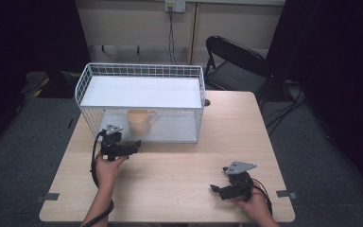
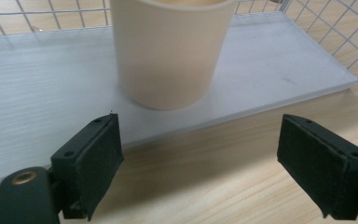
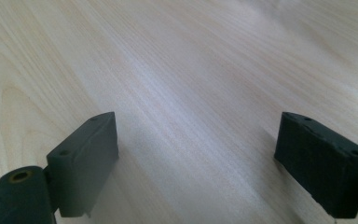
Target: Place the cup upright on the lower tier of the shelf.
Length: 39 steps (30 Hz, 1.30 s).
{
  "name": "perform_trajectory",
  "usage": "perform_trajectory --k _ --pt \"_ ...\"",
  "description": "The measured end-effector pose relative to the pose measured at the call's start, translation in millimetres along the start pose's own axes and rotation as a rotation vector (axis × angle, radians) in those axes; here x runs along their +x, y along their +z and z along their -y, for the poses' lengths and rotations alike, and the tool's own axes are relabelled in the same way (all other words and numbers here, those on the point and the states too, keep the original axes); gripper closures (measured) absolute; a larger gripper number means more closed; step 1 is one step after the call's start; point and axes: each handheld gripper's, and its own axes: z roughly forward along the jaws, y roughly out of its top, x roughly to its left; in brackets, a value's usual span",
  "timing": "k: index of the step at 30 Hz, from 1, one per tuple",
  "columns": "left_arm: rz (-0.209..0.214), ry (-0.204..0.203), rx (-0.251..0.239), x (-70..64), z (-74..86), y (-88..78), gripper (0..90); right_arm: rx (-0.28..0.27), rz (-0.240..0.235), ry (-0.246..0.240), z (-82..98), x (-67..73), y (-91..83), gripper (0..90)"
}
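1 wooden table point(image 1: 179, 165) is carrying 1 white wire rack point(image 1: 139, 101) with 2 levels: an upper white shelf point(image 1: 142, 92) and a lower white board point(image 2: 42, 116) lying on the tabletop. 1 cream mug point(image 1: 140, 122) is standing upright on the lower board, inside the rack, toward its left half, with its handle pointing toward the right of the high view. In the left gripper view the mug point(image 2: 170, 51) is sitting near the board's front edge.

2 grippers are being held, 1 per hand. The left gripper point(image 1: 133, 146) is resting just in front of the rack, below the mug and pointing toward the right of the high view; its 2 jaws are standing wide apart and holding nothing, with the mug ahead of them and clear of both pads point(image 2: 98, 158). The left hand point(image 1: 108, 168) is gripping it from behind.

The right gripper point(image 1: 216, 187) is sitting near the table's front right corner, well apart from the rack, in the right hand point(image 1: 255, 203). Its 2 jaws are likewise spread wide and empty, over bare wood.

1 black folding chair point(image 1: 234, 64) is standing behind the table.
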Motion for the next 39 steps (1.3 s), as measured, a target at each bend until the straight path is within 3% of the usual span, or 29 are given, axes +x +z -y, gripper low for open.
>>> perform_trajectory --k 2,10,12,13,15,20,31,39 --pt "0.006 -0.014 -0.017 1.5 1.4 -2.9 12.4 0.0 0.0 0.0 0.0 0.0 0.0 12.4" --pt "0.036 -0.02 -0.013 8.6 7.7 -11.7 9.0 0.0 0.0 0.0 0.0 0.0 0.0 12.4" --pt "0.043 -0.001 -0.002 10.7 9.4 -14.7 8.9 0.0 0.0 0.0 0.0 0.0 0.0 12.4" --pt "0.045 -0.018 -0.016 9.8 10.5 -14.9 8.8 0.0 0.0 0.0 0.0 0.0 0.0 12.4" --pt "0.046 0.004 -0.004 11.7 12.1 -17.4 8.8 0.0 0.0 0.0 0.0 0.0 0.0 12.4" --pt "0.065 -0.001 -0.016 12.7 18.4 -21.3 8.2 0.0 0.0 0.0 0.0 0.0 0.0 12.4" --pt "0.085 0.045 0.046 18.1 46.5 -28.1 5.6 0.0 0.0 0.0 0.0 0.0 0.0 12.4" --pt "0.085 0.032 0.05 21.4 54.6 -29.9 5.2 0.0 0.0 0.0 0.0 0.0 0.0 12.4"
